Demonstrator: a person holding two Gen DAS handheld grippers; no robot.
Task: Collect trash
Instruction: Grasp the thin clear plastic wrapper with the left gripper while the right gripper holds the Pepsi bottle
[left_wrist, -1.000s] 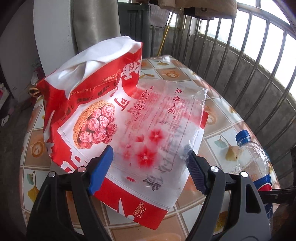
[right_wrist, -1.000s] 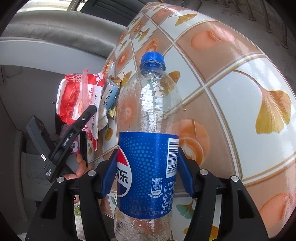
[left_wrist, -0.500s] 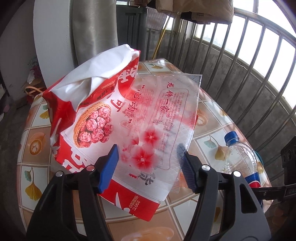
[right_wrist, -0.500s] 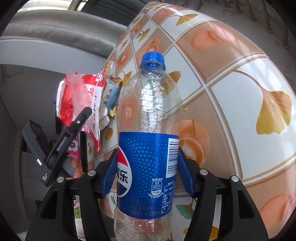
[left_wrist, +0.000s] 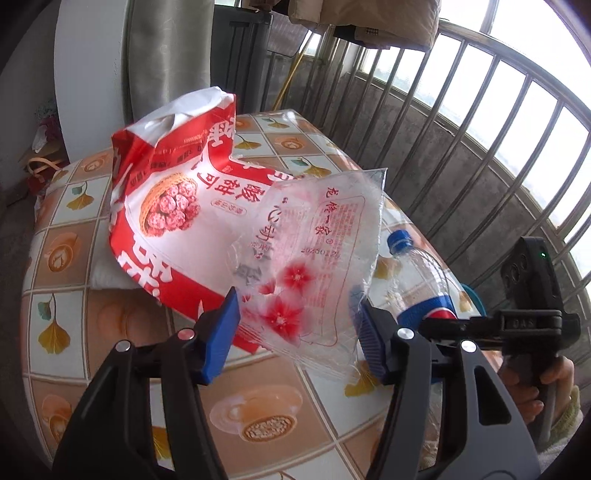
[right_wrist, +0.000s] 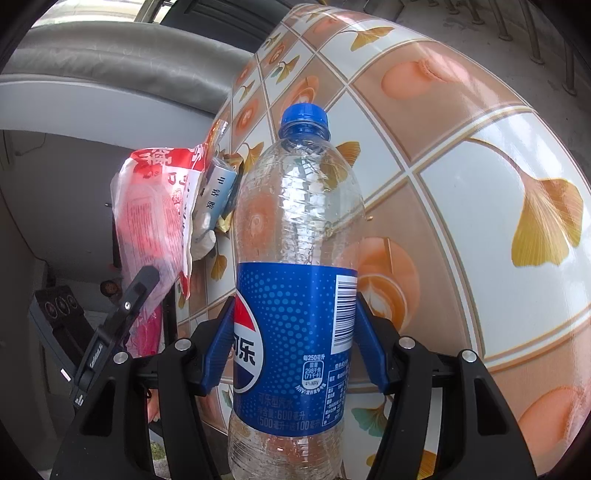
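Trash here: a clear flower-printed wrapper (left_wrist: 314, 266) sits between the closing jaws of the left gripper (left_wrist: 295, 332), over the table's (left_wrist: 74, 258) near edge, touching a red snack bag (left_wrist: 173, 206). Right gripper (right_wrist: 295, 343) is clamped on an empty Pepsi bottle (right_wrist: 295, 258).

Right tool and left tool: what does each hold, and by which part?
The right tool clamps the empty cola bottle at its blue label. The left tool is closing around the clear plastic wrapper's lower end; a firm grip cannot be confirmed.
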